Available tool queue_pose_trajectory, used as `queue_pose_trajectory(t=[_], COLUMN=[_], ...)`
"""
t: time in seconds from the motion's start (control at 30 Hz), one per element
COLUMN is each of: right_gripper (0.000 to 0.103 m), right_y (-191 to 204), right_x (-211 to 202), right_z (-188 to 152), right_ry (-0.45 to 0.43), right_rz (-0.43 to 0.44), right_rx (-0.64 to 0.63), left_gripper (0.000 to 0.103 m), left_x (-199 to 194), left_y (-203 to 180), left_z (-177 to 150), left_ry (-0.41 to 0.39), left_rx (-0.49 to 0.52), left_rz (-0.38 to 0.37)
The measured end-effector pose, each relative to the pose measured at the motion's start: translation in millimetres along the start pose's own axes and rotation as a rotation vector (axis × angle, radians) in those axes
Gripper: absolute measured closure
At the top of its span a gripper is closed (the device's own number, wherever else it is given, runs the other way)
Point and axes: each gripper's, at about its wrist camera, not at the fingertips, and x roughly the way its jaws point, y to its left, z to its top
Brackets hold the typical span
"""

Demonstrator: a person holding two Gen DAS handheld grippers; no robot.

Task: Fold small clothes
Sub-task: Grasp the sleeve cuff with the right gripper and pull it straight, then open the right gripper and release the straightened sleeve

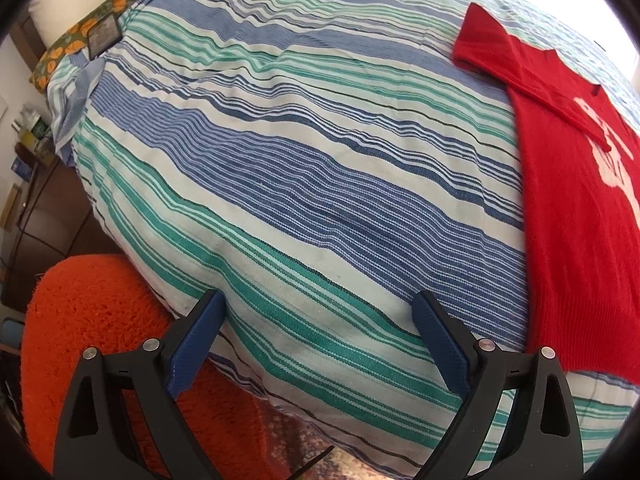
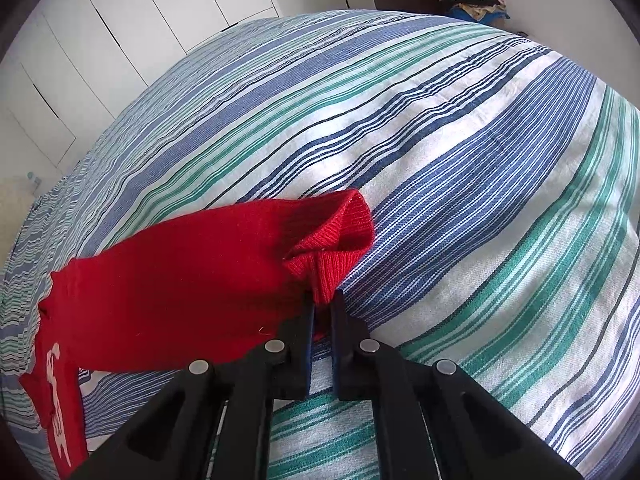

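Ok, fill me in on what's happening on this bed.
A person is folding a red sweater spread on the striped bedspread, with a tool in each hand. The right tool is shut on the cuff of one sleeve, held out to the side. The left tool hangs open over the near edge of the bed, holding nothing. The other sleeve is folded across the body.

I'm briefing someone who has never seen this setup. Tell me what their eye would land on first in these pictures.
First, the bright red sweater lying on the striped bedspread, its cuff pinched in the closed right gripper at the bottom of the right wrist view. Next, the orange shaggy rug on the floor beside the bed, bottom left in the left wrist view, under the open, empty left gripper.
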Motion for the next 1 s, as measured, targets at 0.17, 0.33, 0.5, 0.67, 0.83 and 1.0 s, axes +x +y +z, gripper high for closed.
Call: queue_pose_trajectory(t=[0.17,0.33,0.5,0.67,0.83,1.0], right_gripper=[0.083,0.044,0.038,0.034,0.033,0.029], right_y=[-9,-28,-28,18,53,57], right_x=[-10,-38,-92,-112,-82,-76], right_z=[-3,-12,-42,-103,-142,-145], right_ry=[-0.006,-0.046,-0.099,-0.035,0.089,0.087], right_rz=[0.021,-0.024,-0.052,0.114,0.117,0.112], right_rx=[0.005,0.025,-0.014,-0.174,-0.288,-0.341], left_gripper=[0.007,0.013,0.012,0.011,0.021,0.032], left_x=[0,-23,-97,-119,-70,-10], left_y=[0,1,-45,-142,-263,-312], left_z=[0,6,35,96,106,108], left_ry=[0.000,-0.041,-0.234,-0.237,-0.303,-0.261], left_rx=[-0.001,0.016,0.170,0.330,0.697,0.780], left_rz=[-0.001,0.041,-0.096,-0.381,-0.229,-0.119])
